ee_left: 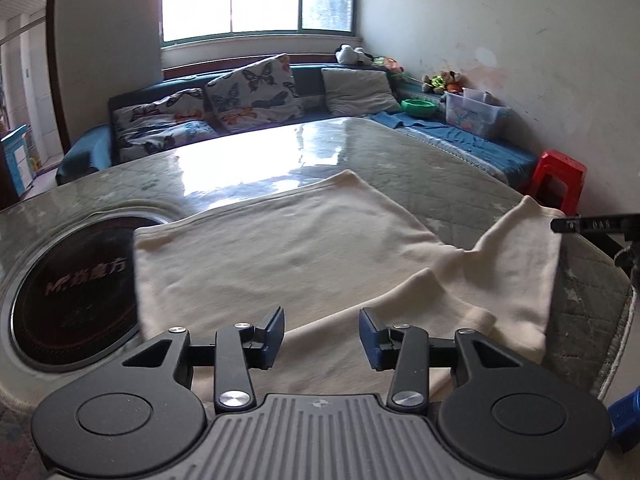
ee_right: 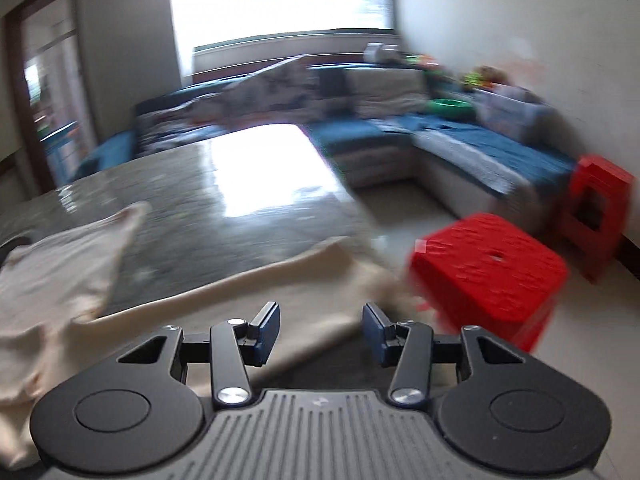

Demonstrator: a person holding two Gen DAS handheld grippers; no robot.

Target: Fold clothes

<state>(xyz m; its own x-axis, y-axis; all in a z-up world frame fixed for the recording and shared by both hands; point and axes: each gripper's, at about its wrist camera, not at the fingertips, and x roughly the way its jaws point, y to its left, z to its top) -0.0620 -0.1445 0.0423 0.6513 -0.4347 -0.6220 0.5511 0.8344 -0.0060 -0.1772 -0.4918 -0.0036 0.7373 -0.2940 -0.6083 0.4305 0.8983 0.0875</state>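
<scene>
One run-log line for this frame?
left gripper: open, over cloth | right gripper: open, empty | cloth: on table, unfolded

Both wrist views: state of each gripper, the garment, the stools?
left gripper: open, holding nothing, over the garment.
right gripper: open, holding nothing, view blurred.
cream garment: spread on the table, right part raised and bunched.
red stool: upright, beside the table.
second red stool: upright, by the wall.
</scene>
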